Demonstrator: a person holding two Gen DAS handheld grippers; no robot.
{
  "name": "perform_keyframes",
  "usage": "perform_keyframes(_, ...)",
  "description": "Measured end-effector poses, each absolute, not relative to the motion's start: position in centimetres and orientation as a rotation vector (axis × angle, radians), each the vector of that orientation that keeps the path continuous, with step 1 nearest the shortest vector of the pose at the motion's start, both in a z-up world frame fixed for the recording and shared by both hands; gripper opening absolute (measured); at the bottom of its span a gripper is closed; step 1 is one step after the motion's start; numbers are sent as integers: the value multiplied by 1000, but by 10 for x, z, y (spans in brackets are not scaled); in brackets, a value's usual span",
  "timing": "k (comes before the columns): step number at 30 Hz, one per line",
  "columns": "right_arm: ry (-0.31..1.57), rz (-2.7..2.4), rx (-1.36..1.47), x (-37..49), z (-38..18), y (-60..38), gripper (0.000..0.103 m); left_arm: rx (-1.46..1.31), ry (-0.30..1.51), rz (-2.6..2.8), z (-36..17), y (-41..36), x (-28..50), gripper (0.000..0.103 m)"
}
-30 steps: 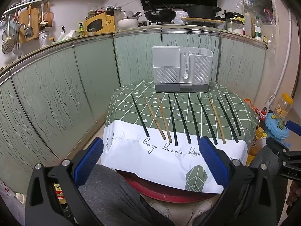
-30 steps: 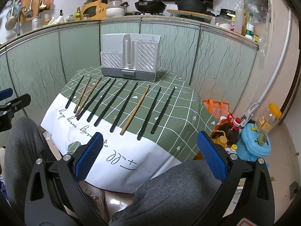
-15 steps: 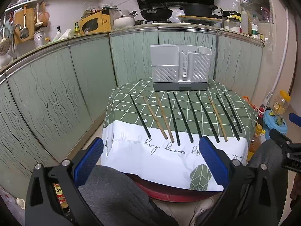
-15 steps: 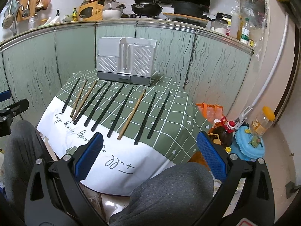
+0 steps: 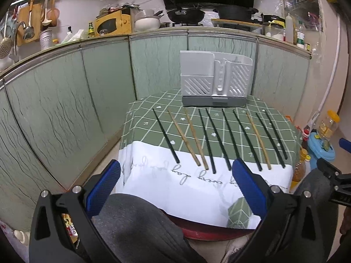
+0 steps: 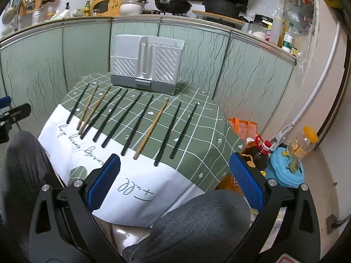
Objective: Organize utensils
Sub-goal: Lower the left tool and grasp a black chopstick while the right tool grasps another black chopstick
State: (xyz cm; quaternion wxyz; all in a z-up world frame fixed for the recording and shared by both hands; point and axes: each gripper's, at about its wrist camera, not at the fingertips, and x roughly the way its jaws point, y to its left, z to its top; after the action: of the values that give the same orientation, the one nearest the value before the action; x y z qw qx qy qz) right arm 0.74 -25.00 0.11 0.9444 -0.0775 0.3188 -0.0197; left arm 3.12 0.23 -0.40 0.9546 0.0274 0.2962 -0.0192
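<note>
Nothing lifted yet: 10 chopsticks lying side by side on the green checked tablecloth [image 5: 140,131], 7 black and 3 wooden, thick ends toward the seated person's knees, tips toward the grey slotted holder [image 5: 216,80] standing upright at the far edge. Left gripper [image 5: 175,184] hovering short of the near table edge with jaws wide apart and empty; right gripper [image 6: 174,175] likewise spread and empty, low over the knees. Likely first step: picking 1 stick. Best taken near the thick end, where the outermost black chopstick [image 6: 184,129] lies with clear cloth to its right, pads squared across the shaft, closing firmly enough to stop it rolling or pivoting. Worth sorting wood from black, since 2 wooden sticks [image 5: 189,138] sit almost touching and the third wooden chopstick [image 6: 151,128] lies apart among the black ones. Tight gaps between neighbours mid-row; more room at either end. Cabinet panels [image 5: 65,100] close on the left and behind; bottles [image 6: 261,151] crowded on the floor just right of the table, so a wide right swing looks risky.
</note>
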Motion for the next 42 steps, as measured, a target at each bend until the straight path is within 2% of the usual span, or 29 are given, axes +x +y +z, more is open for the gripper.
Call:
perform_keyframes(20, 668, -35, -97, 61, -23, -272, 95, 51, 612, 60, -29, 17, 95, 99)
perform_keyframes(37, 697, -151, 0, 109, -53, -289, 95, 49, 663, 150, -74, 6, 154, 99)
perform_keyframes(38, 699, -154, 0, 112, -56, -289, 95, 53, 669, 153, -76, 4, 157, 96)
perform_keyframes(39, 703, -155, -3, 115, -58, -290, 95, 58, 680, 150, -79, 2, 161, 88)
perform_keyframes(42, 713, -161, -14, 121, -64, -290, 85, 62, 711, 158, -86, -1, 170, 72)
